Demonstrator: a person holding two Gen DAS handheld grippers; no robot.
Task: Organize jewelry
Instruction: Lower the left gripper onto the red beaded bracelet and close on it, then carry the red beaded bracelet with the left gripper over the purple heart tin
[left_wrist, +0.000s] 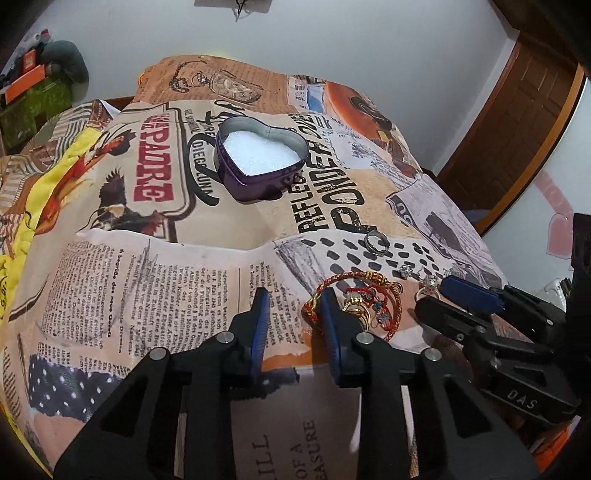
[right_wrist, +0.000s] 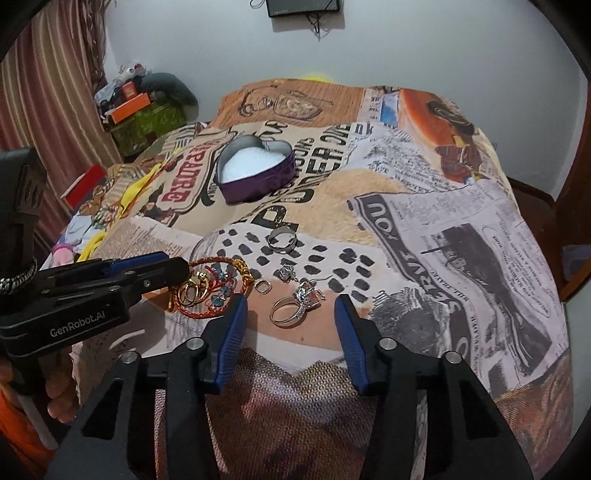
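Two grippers hang low over the printed cloth, and nothing of the jewelry is in the box yet, so we judge that we are at the first pick.

Farthest left in the right wrist view, our left gripper (right_wrist: 177, 267) comes in from the side with its tips at the edge of the tangled pile: a red and gold cord bracelet (right_wrist: 218, 312) with gold rings (right_wrist: 192, 291) and small blue charms lying inside its loop. In its own view the left gripper (left_wrist: 293, 299) has its fingers (left_wrist: 264, 314) apart, holding nothing; the right-hand one rests at the bracelet's rim, though we cannot tell if it touches.

Next to the right lie a tiny clasp-like piece (right_wrist: 263, 286), a small sparkly earring (right_wrist: 286, 272), and behind them a plain silver band (right_wrist: 282, 240).

Then comes the stone-set ring (right_wrist: 295, 308), lying flat on the cloth between the spread fingers of our right gripper (right_wrist: 291, 312), which are well apart and empty.

Beyond everything, well apart from the pile, the purple heart-shaped tin (right_wrist: 256, 173) stands open with a white pad inside, ready to receive.

Our next move, we think, is to lower the right fingers around the stone-set ring and close gently; it is thin and flat, so it may slip or drag the cloth.
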